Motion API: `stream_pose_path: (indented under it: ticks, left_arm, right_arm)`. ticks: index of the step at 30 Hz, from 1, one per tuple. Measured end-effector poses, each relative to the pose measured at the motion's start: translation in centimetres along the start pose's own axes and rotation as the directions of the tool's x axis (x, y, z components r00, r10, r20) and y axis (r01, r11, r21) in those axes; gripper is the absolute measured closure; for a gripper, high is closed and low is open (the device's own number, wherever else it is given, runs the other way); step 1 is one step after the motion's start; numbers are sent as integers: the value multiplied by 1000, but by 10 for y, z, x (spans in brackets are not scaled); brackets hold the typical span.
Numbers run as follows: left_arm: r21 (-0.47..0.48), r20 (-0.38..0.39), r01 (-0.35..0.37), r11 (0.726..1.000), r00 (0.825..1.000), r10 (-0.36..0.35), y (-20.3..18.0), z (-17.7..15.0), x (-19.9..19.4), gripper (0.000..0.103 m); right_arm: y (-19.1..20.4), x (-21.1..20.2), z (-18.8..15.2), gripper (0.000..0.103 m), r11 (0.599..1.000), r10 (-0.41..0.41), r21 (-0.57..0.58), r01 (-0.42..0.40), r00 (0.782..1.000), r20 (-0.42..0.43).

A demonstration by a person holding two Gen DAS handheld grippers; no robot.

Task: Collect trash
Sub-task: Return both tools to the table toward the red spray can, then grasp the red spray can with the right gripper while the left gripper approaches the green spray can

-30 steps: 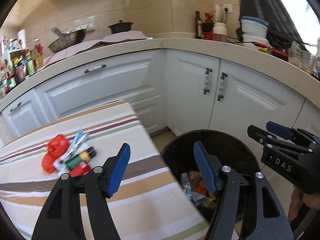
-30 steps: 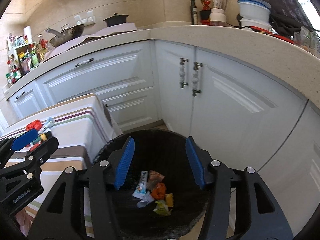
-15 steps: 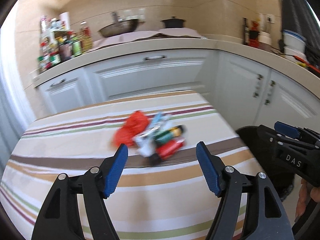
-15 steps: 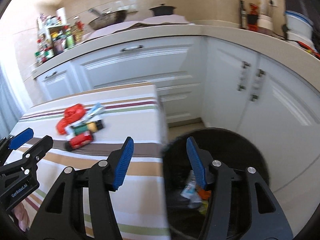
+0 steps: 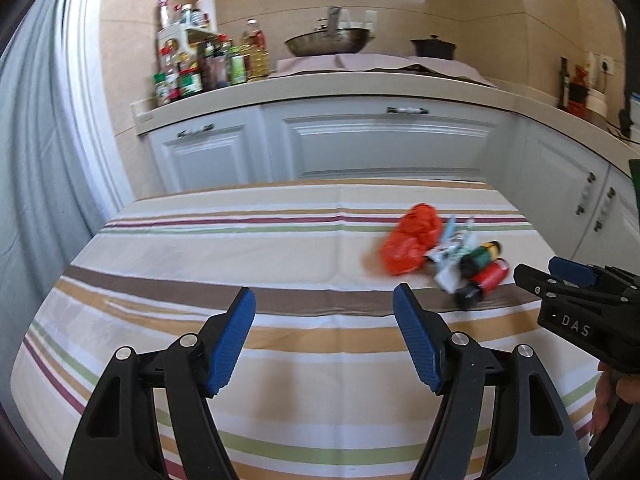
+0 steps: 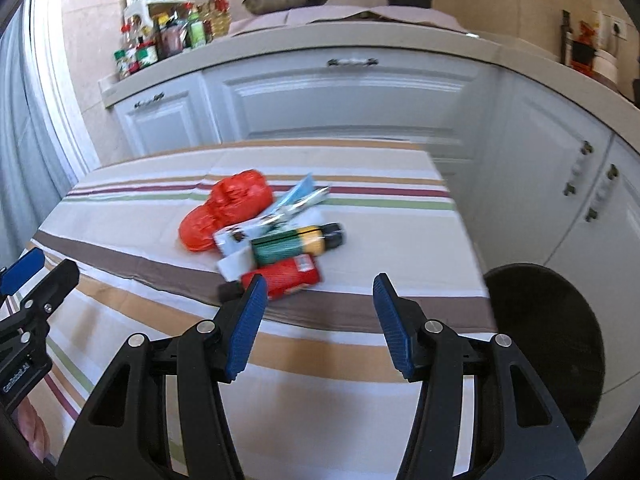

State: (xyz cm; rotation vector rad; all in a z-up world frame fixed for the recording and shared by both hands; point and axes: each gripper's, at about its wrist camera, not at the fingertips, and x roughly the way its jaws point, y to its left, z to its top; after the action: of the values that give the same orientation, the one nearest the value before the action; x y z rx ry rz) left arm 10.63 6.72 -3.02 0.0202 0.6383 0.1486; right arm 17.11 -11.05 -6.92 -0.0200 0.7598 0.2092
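Note:
A heap of trash lies on the striped tablecloth (image 6: 360, 352): a crumpled red bag (image 6: 228, 208), a green and yellow tube (image 6: 296, 242), a red packet (image 6: 290, 276) and white and blue wrappers (image 6: 296, 200). My right gripper (image 6: 318, 292) hovers open just in front of the red packet, nothing between its blue pads. My left gripper (image 5: 324, 308) stands open over bare cloth, left of the red bag (image 5: 412, 246) and the red packet (image 5: 486, 278). The black trash bin (image 6: 548, 332) sits on the floor right of the table.
White cabinets (image 5: 380, 144) run behind the table and around its right side. On the counter stand bottles and jars (image 5: 200, 68), a wok (image 5: 328, 42) and a black pot (image 5: 434, 46). A grey curtain (image 5: 36, 160) hangs at the left. The right gripper's side (image 5: 580, 304) shows at the left wrist view's right edge.
Both grippers swung left, away from the black bin and over the striped table. The trash heap now lies close before the right gripper. Both stay open.

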Motion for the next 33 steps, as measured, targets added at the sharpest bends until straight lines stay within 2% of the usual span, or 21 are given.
stream_pose_path:
  ticks: [7, 10, 16, 24, 33]
  left_arm:
    - [-41, -12, -12, 999, 1000, 12, 28, -3, 5, 34]
    - [-54, -16, -13, 998, 1000, 12, 37, -4, 8, 34]
    - [-78, -31, -7, 997, 1000, 4, 51, -7, 13, 34]
    - [-84, -41, 15, 996, 999, -19, 51, -7, 16, 34]
    - [-62, -39, 43, 997, 998, -46, 39, -7, 13, 34]
  right_arm:
    - [24, 23, 8, 49, 1000, -13, -16, 12, 999, -52]
    - [29, 30, 11, 43, 999, -40, -20, 39, 997, -67]
    - [31, 42, 10, 42, 995, -95, -34, 92, 990, -107]
    - [12, 35, 2, 42, 991, -134, -25, 132, 984, -118]
    - [0, 31, -6, 41, 991, -130, -10, 130, 983, -129]
